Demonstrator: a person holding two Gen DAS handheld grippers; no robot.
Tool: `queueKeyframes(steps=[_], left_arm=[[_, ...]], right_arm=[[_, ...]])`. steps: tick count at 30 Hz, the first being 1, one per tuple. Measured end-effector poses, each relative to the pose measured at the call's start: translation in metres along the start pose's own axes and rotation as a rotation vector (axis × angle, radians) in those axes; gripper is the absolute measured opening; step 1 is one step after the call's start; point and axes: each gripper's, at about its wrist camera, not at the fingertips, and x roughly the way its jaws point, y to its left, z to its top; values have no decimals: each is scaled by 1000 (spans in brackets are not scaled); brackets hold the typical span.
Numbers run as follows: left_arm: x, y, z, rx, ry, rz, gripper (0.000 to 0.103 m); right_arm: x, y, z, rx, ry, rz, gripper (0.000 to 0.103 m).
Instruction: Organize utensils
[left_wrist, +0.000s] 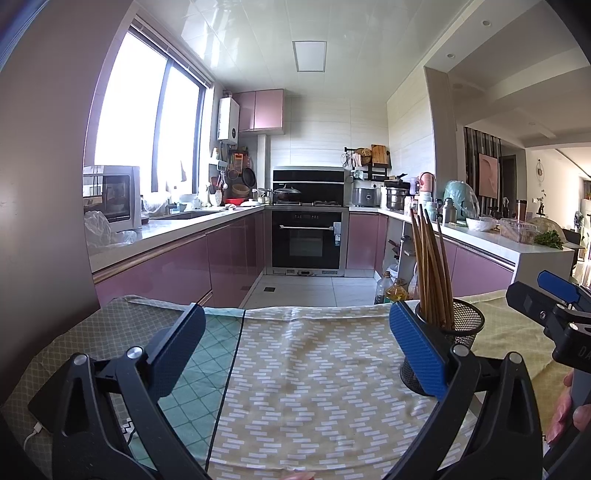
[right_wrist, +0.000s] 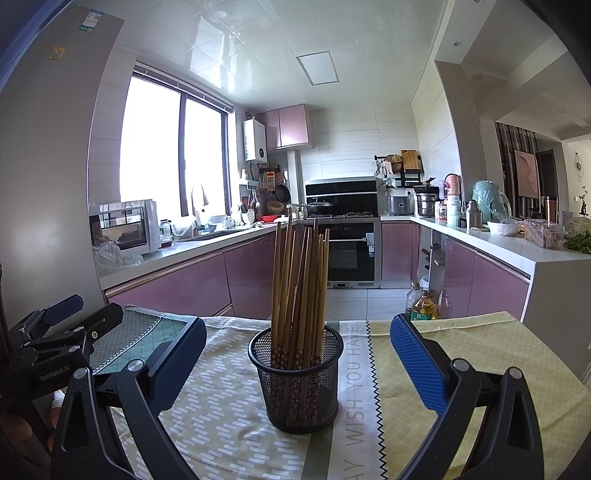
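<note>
A black mesh holder (right_wrist: 295, 384) stands upright on the patterned tablecloth (right_wrist: 229, 424), filled with several wooden chopsticks (right_wrist: 299, 284). My right gripper (right_wrist: 297, 354) is open, its blue pads on either side of the holder and apart from it. In the left wrist view the same holder (left_wrist: 458, 328) and chopsticks (left_wrist: 432, 266) stand just behind the right pad of my left gripper (left_wrist: 297, 343), which is open over bare cloth with nothing between its fingers. The right gripper (left_wrist: 554, 295) shows at the far right of that view; the left gripper (right_wrist: 66, 325) shows at the left of the right wrist view.
The table's far edge (left_wrist: 314, 308) drops off to a tiled kitchen floor. Oil bottles (right_wrist: 421, 306) stand on the floor past the table. Pink cabinets and counters (right_wrist: 177, 273) line both sides, with an oven (right_wrist: 343, 251) at the back. A person's hand (left_wrist: 565, 410) holds the right tool.
</note>
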Motion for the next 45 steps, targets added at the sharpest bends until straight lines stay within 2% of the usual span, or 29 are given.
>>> queueKeyframes(steps=[45], left_arm=[[1, 4, -5, 9, 13, 0, 98]], right_arm=[[4, 1, -2, 2, 9, 2, 96]])
